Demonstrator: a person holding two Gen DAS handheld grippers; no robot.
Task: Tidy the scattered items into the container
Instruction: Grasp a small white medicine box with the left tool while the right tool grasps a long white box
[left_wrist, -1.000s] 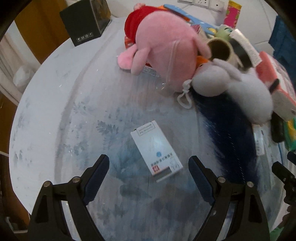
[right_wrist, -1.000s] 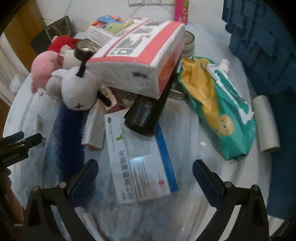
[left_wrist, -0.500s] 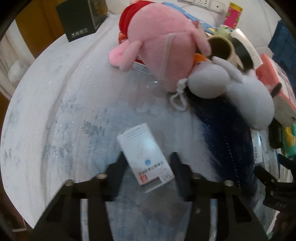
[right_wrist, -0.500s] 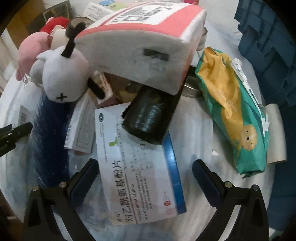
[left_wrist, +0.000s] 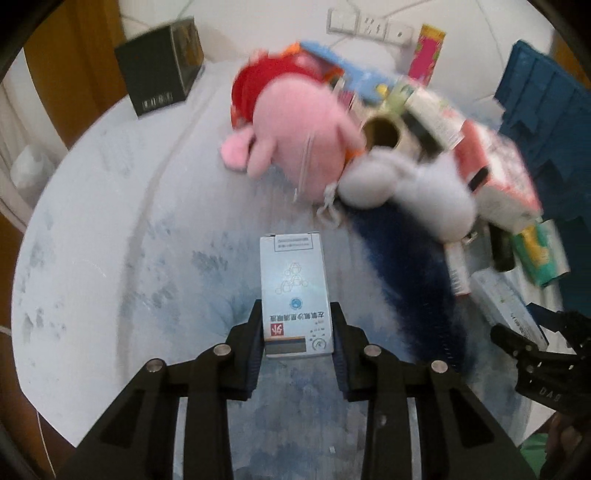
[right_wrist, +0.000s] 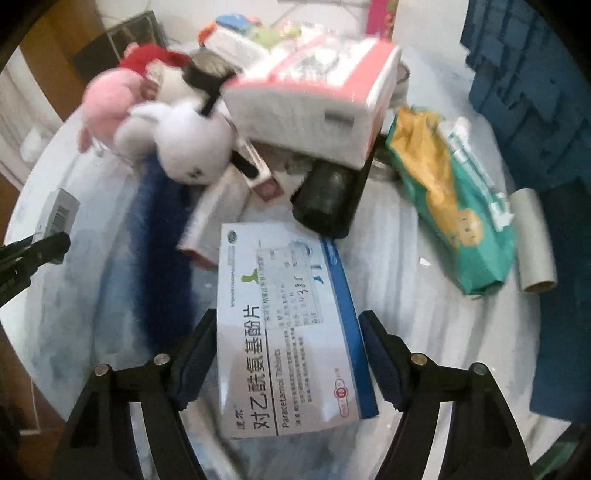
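My left gripper (left_wrist: 297, 310) holds the near end of a small white medicine box (left_wrist: 293, 280), its jaws still closing on the sides, and the box hangs above the table. My right gripper (right_wrist: 288, 321) has a larger white-and-blue paracetamol box (right_wrist: 288, 295) between its fingers. Both pads touch the box's long edges as the jaws close. The blue crate (right_wrist: 535, 92) stands at the table's far right. The left wrist view also shows the right gripper (left_wrist: 535, 339) at the lower right.
On the round table (left_wrist: 110, 221) lies a pile of things. It includes a pink plush (left_wrist: 295, 136), a white plush (right_wrist: 184, 147), a pink-and-white tissue pack (right_wrist: 314, 107), a black roll (right_wrist: 325, 199) and a green-yellow pouch (right_wrist: 450, 206). A cardboard tube (right_wrist: 532, 240) lies right, a black box (left_wrist: 159, 66) at the back left.
The left jaws closed on the small box, which rose and now lies in line with the fingers. The right jaws narrowed onto the paracetamol box, which came out from under the black roll.
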